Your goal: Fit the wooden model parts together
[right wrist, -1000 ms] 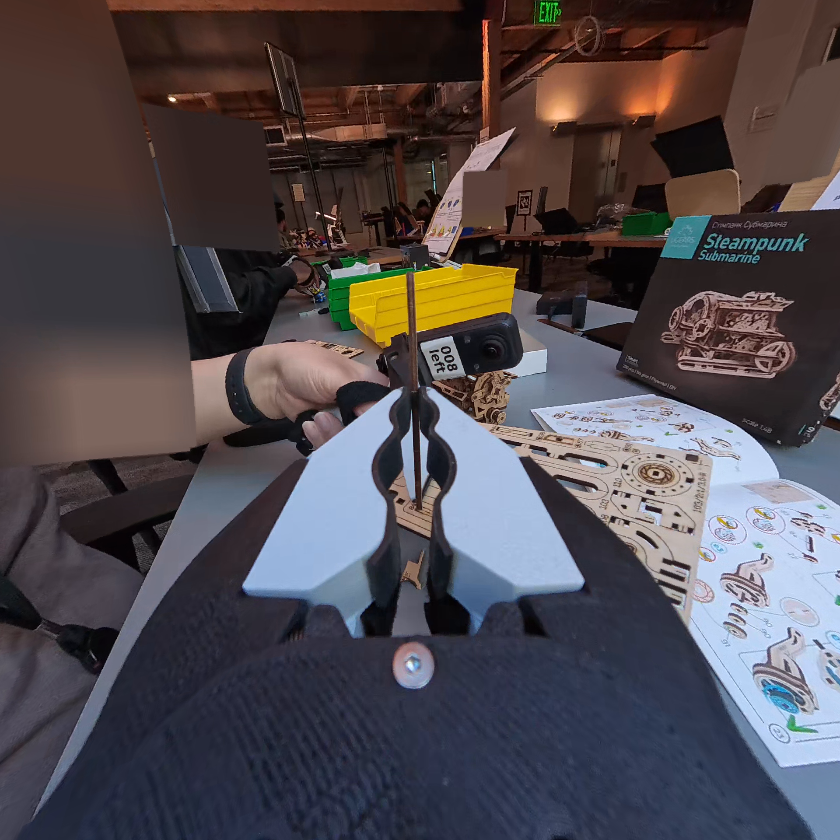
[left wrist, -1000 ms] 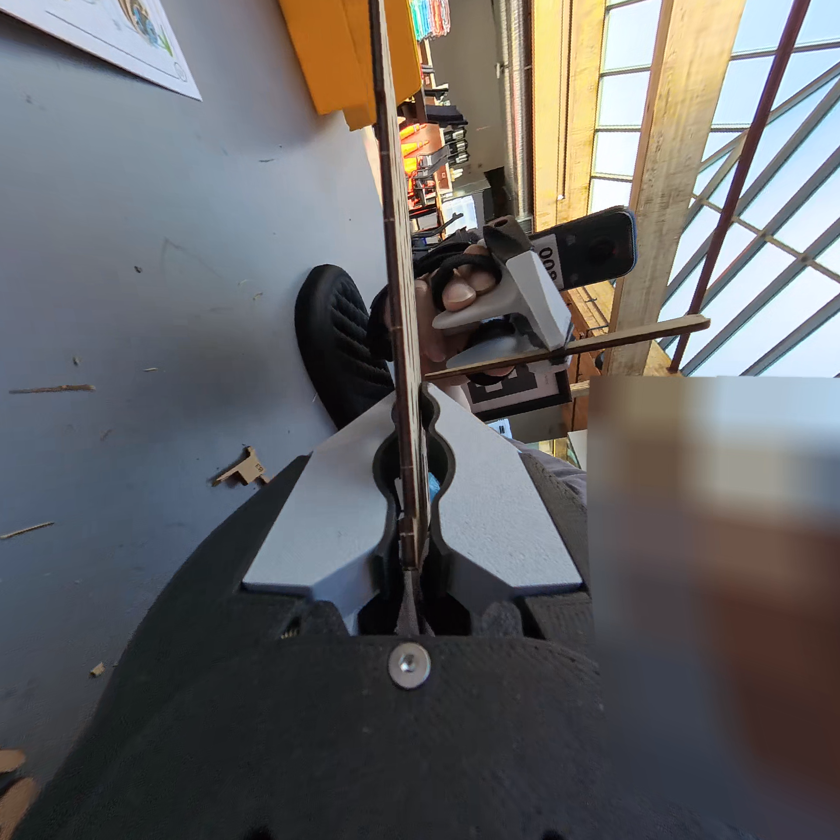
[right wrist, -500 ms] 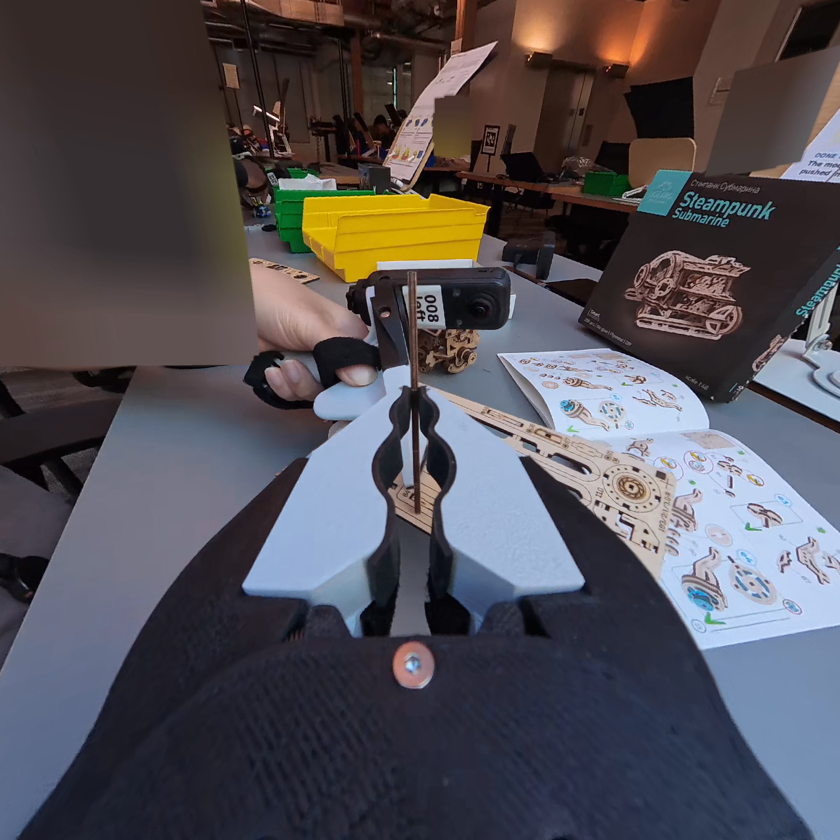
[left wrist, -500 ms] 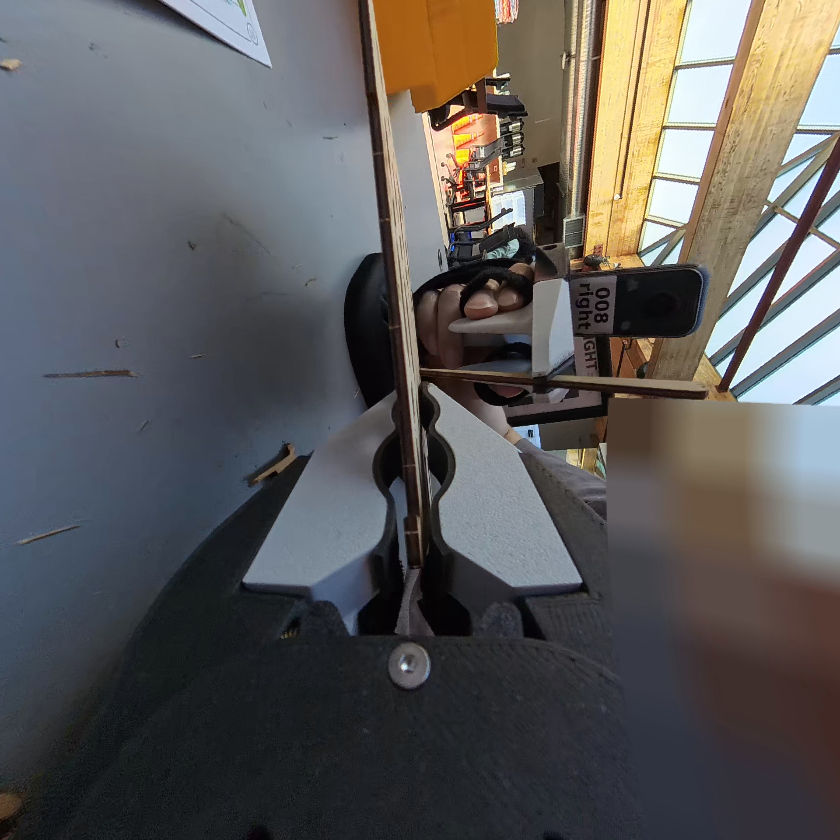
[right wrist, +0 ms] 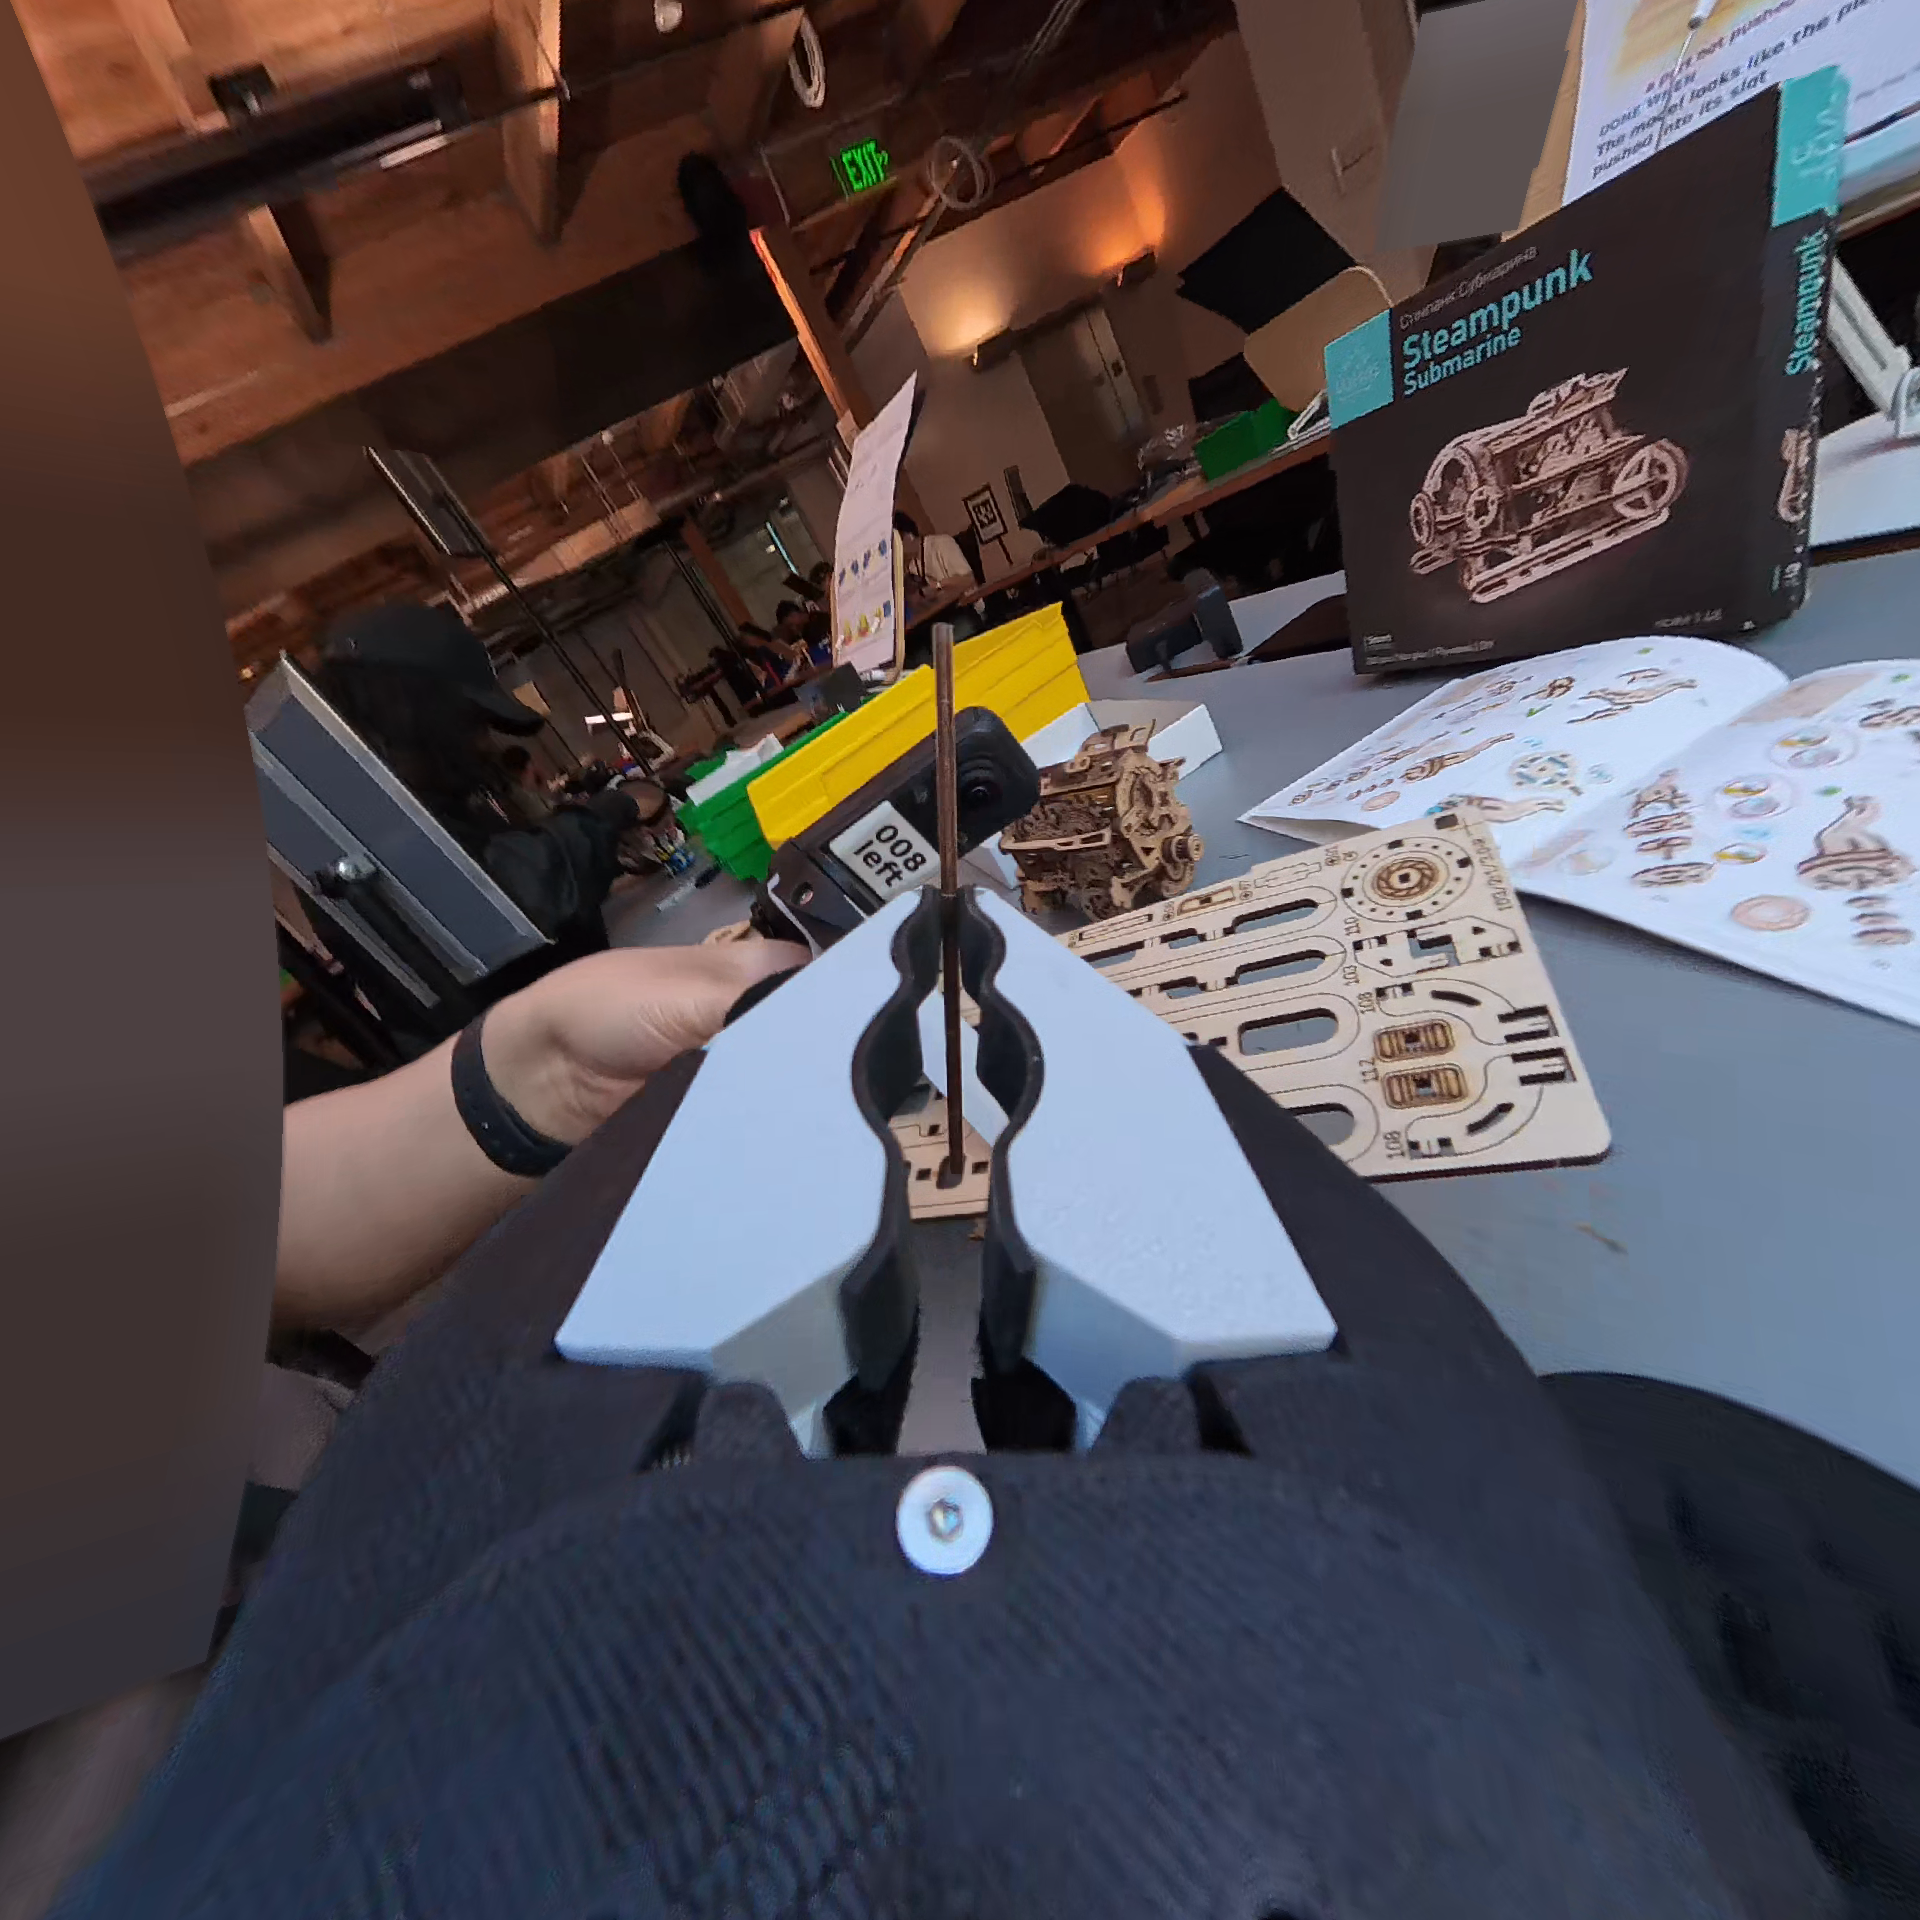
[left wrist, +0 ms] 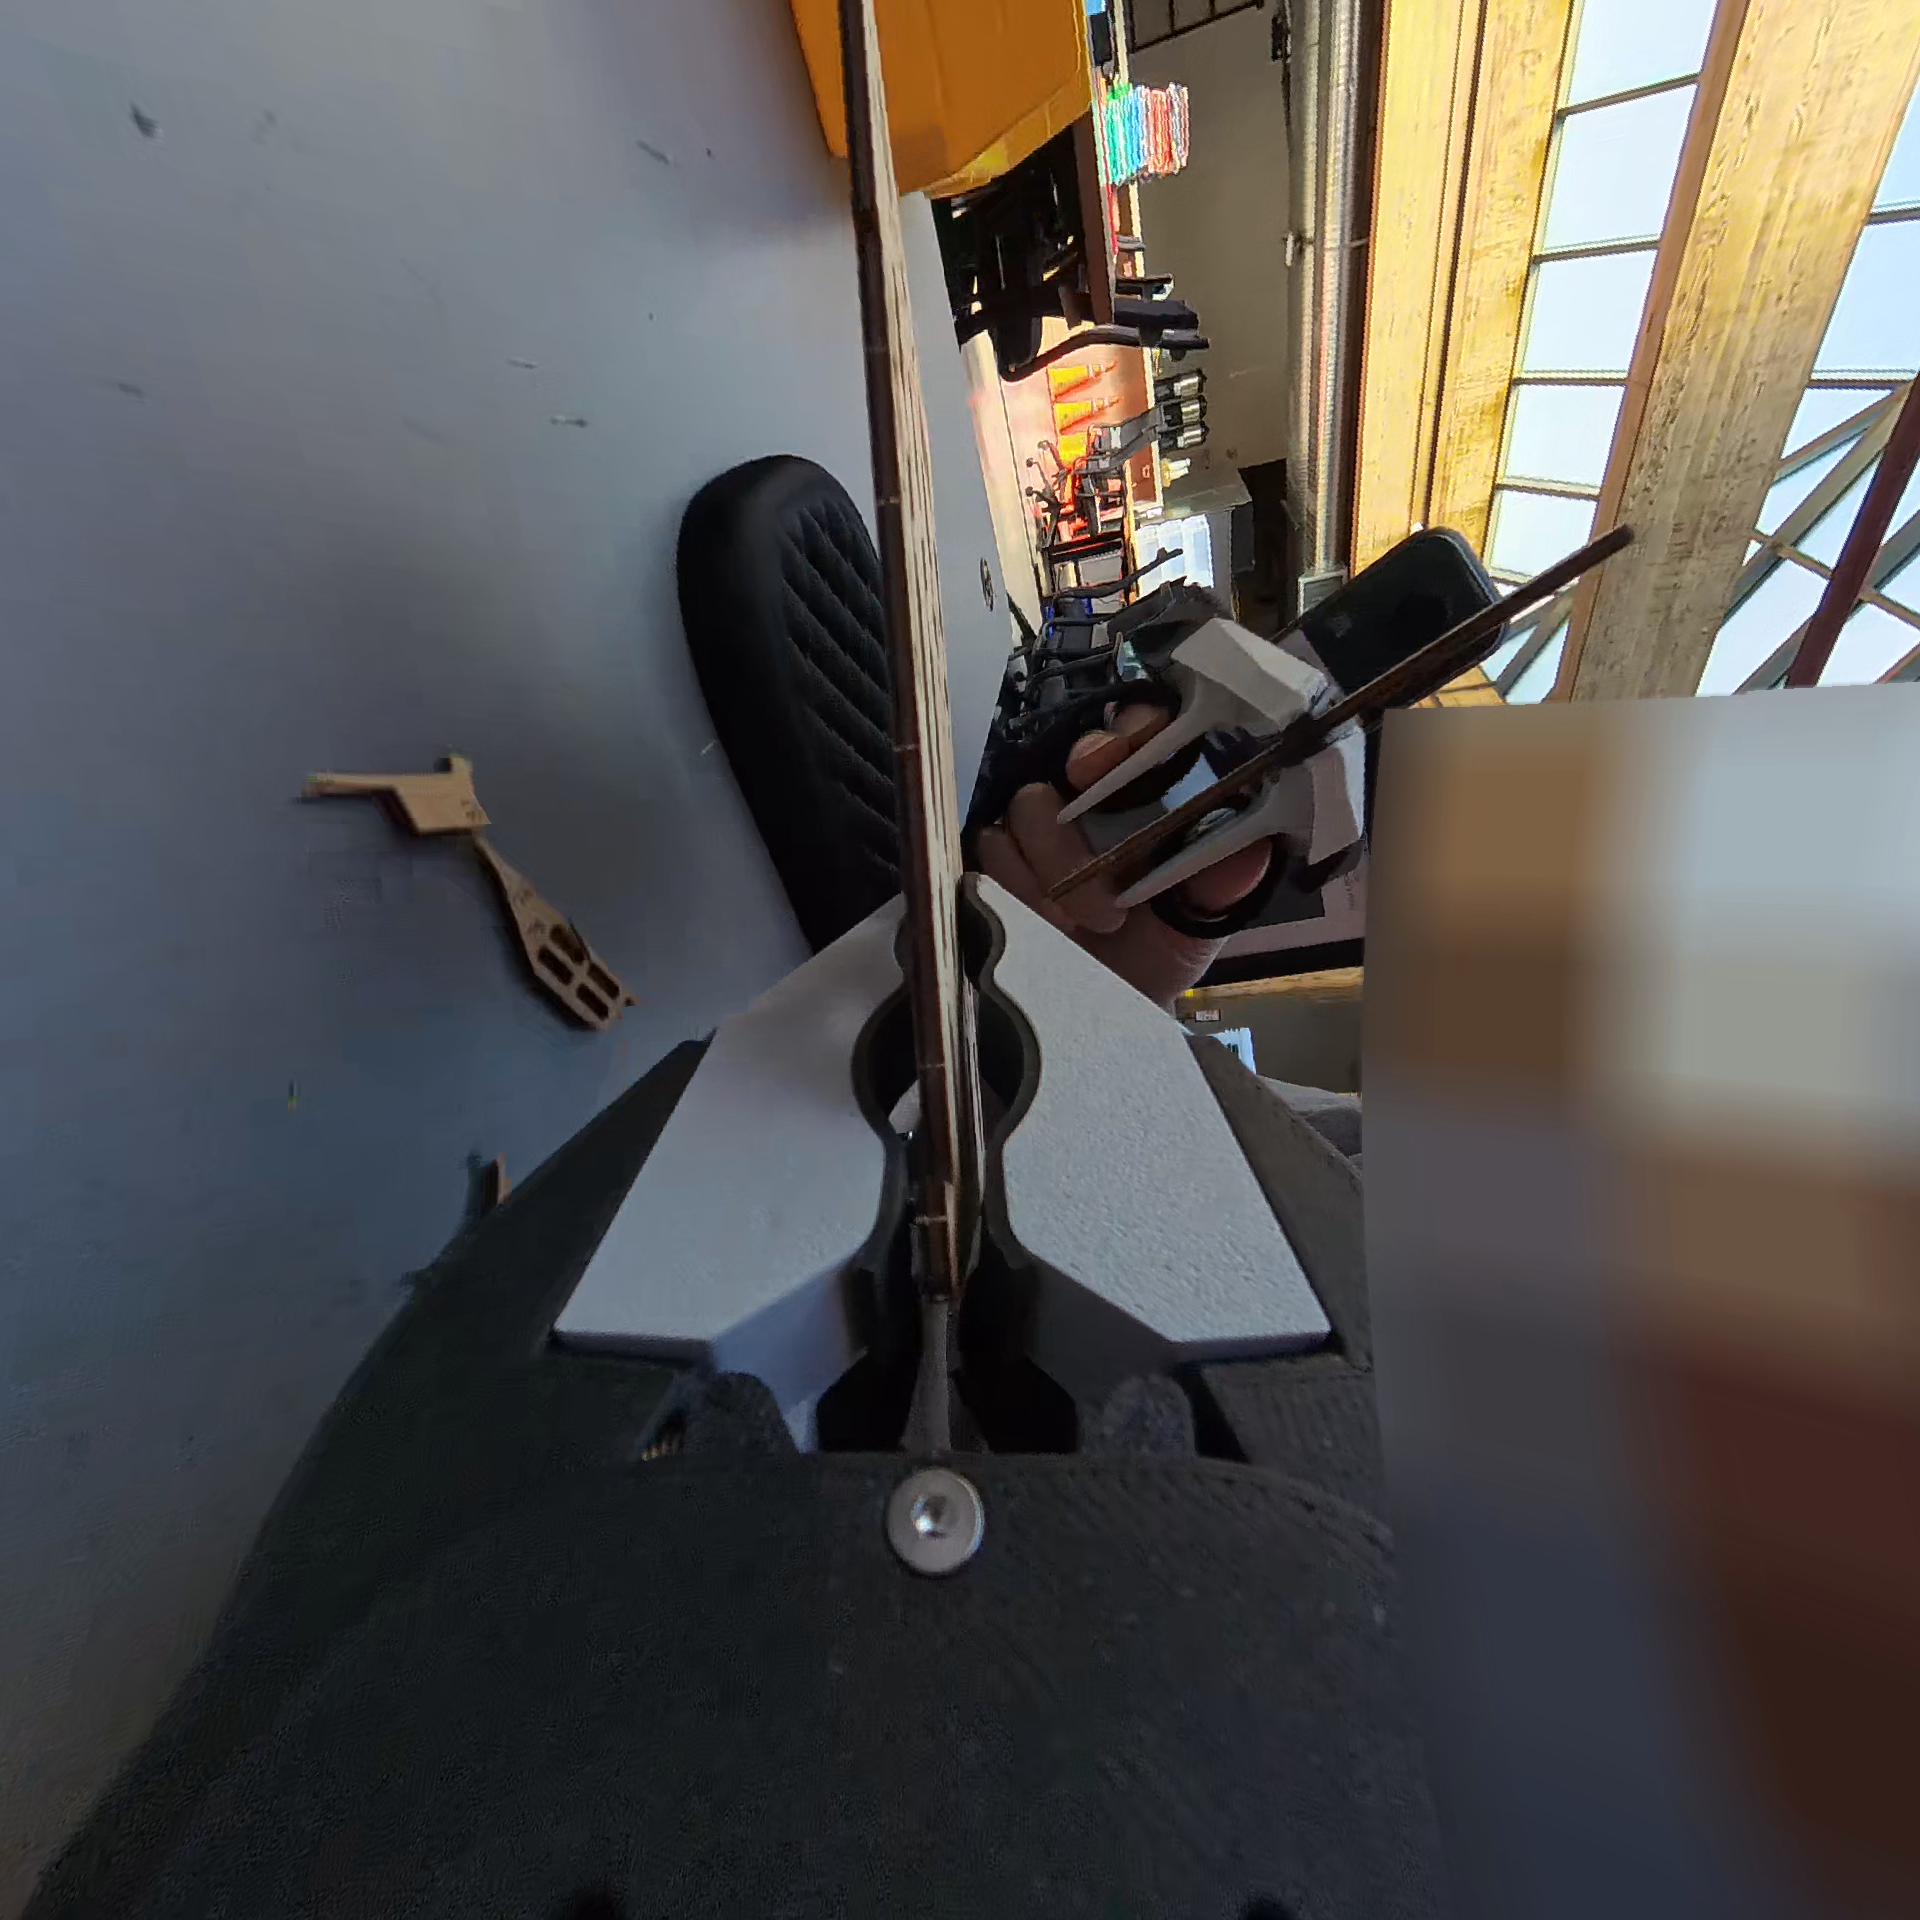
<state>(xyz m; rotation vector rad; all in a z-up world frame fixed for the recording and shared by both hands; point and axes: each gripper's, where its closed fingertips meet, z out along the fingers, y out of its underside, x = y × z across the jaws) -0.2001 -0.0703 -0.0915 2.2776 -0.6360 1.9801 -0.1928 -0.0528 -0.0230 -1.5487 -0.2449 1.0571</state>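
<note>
**Item: two thin wooden parts, one per gripper, being brought together**

The left gripper (left wrist: pixel 935 914) is clamping a flat wooden panel (left wrist: pixel 899 520) edge-on, its long axis running straight out from the fingers. The right gripper (right wrist: pixel 945 904) is pinching a thin wooden strip (right wrist: pixel 943 790) (likewise edge-on). Seen from the left, that strip (left wrist: pixel 1340 717) is lying slantwise just right of the panel, apart, nothing mated yet.

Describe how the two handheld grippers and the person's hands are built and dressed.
Both the left gripper and right gripper have pale grey wedge fingers with wavy black inner pads, a black textured body and one silver screw. Each carries a black camera with a white label. Black finger straps; black wristband.
</note>
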